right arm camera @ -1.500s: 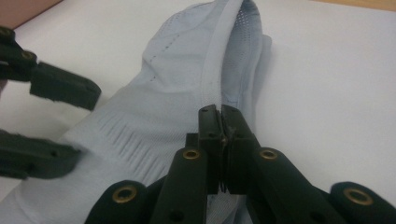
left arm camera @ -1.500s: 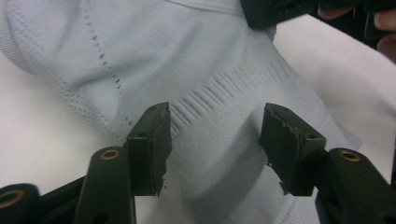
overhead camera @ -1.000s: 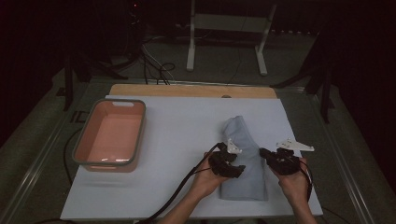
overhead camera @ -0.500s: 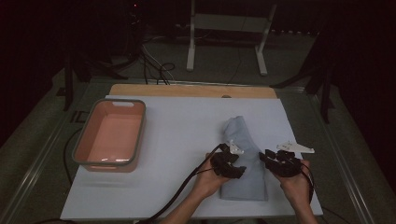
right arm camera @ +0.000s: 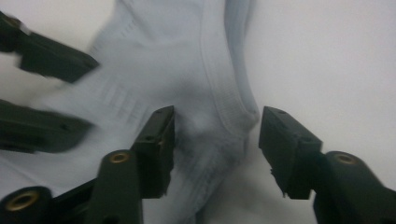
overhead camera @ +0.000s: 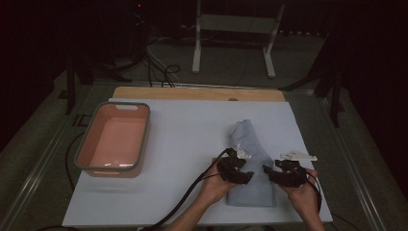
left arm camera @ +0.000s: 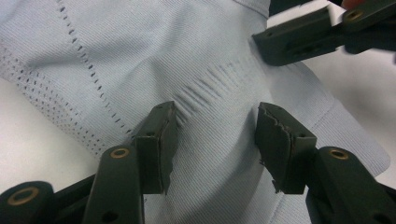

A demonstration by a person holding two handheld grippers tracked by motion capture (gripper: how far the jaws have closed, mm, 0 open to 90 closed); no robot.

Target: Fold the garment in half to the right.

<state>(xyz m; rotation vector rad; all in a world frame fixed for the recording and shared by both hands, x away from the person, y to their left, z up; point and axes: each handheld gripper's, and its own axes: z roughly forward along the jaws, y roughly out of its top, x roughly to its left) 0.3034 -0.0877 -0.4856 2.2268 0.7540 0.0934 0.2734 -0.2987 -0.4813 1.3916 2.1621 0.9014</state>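
We are working with a pale blue-grey ribbed knit garment [overhead camera: 251, 163], folded into a narrow strip and lying flat on the white tabletop [overhead camera: 183, 144] toward its near right part. No brand, label or readable writing is showing on it; in the left gripper view we are seeing only rows of small eyelet holes [left arm camera: 88, 74] and a short run of ribbing.

Our left claw [overhead camera: 236, 171] is resting over the near left side of the fabric, its jaws standing about half apart with the cloth lying between them, the pads not pinching it. Our right claw [overhead camera: 284, 173] is sitting at the garment's right edge; its jaws have just been opening and are now standing apart, a folded hem [right arm camera: 233, 116] lying between them unclamped.

A salmon-pink plastic tub with a grey rim [overhead camera: 115, 139] is standing well apart on the left of the tabletop.
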